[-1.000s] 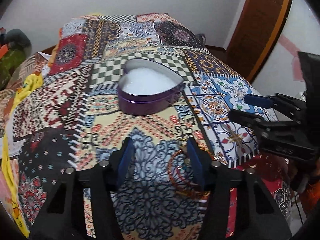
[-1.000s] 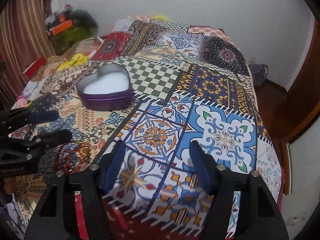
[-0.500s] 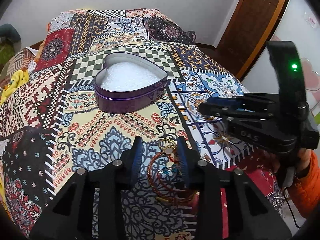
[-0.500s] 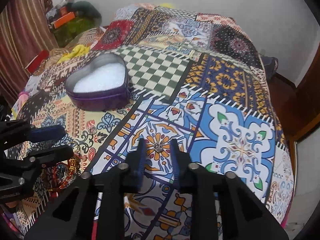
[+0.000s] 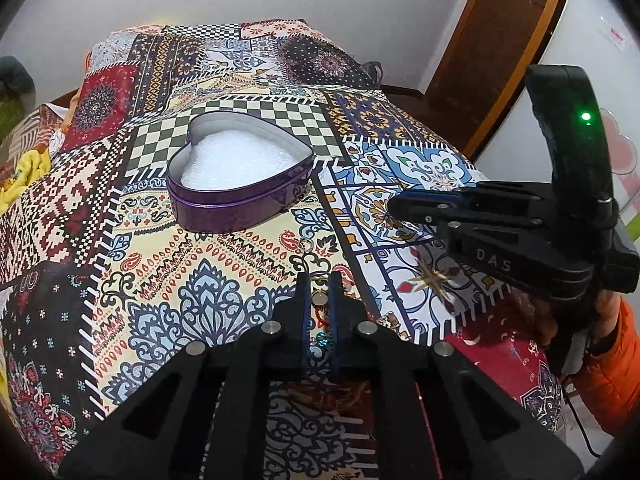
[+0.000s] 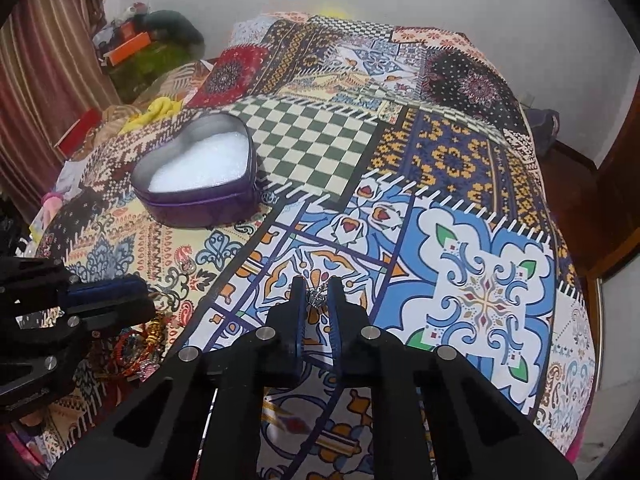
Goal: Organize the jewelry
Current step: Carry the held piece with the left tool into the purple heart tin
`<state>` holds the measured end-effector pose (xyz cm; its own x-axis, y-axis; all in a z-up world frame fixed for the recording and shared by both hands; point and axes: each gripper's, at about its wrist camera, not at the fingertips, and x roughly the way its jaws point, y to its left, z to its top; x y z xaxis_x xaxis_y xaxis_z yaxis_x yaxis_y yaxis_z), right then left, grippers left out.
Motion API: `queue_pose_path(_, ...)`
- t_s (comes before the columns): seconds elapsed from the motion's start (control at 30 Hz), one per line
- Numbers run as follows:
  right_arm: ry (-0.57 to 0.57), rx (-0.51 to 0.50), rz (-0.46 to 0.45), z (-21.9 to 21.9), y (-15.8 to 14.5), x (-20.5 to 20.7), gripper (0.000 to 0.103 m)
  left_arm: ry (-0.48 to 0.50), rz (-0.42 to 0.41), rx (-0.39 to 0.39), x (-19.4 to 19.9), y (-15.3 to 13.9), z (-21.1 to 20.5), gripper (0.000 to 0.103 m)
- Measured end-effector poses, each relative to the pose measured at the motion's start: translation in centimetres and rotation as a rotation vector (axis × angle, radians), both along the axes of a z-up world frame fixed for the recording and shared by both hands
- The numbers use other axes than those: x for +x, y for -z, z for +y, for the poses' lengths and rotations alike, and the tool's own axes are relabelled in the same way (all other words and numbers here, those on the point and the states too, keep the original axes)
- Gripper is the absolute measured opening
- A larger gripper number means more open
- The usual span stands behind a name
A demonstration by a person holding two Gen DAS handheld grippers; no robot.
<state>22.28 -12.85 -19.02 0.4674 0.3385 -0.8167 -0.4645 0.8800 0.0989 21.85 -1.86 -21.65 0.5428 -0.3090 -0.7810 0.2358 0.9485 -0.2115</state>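
A purple heart-shaped tin (image 5: 240,208) (image 6: 200,208) with a white lining stands open on the patchwork cover. My left gripper (image 5: 320,284) (image 6: 142,300) is down on a bundle of red and gold bangles (image 5: 319,300) (image 6: 140,344) near the front edge. Its jaws are closing with the bundle between the pads, and most of the bundle is hidden under the fingers. My right gripper (image 6: 318,284) (image 5: 394,205) is shut on a small silver piece (image 6: 318,294) that lies on an orange flower patch. A small loose ring (image 5: 306,245) (image 6: 188,266) lies between the bangles and the tin.
The patchwork bed cover (image 5: 224,280) (image 6: 480,300) drops away at the near and right edges. A wooden door (image 5: 496,40) stands at the right. Clothes and boxes (image 6: 132,52) are piled by the striped curtain at the left. An orange sleeve (image 5: 612,360) shows behind the right gripper.
Both grippers went from wide open to nearly shut, the left around the bangles and the right around the silver piece. Both tipped down a little closer to the cover.
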Motion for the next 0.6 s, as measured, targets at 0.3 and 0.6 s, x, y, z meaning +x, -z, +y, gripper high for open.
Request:
queue_pose_path(0.3,-0.003,0.01,-0.045,0.1,-2.0,-1.4,0.009,-0.038,-0.042,-0.018,-0.7,-1.9,1.3,0.002)
queue_pose_path(0.6,-0.008,0.037,-0.098,0.4,-4.6,-2.7,0.009,-0.09,-0.105,-0.033,-1.4,-5.1,3.5,0.002)
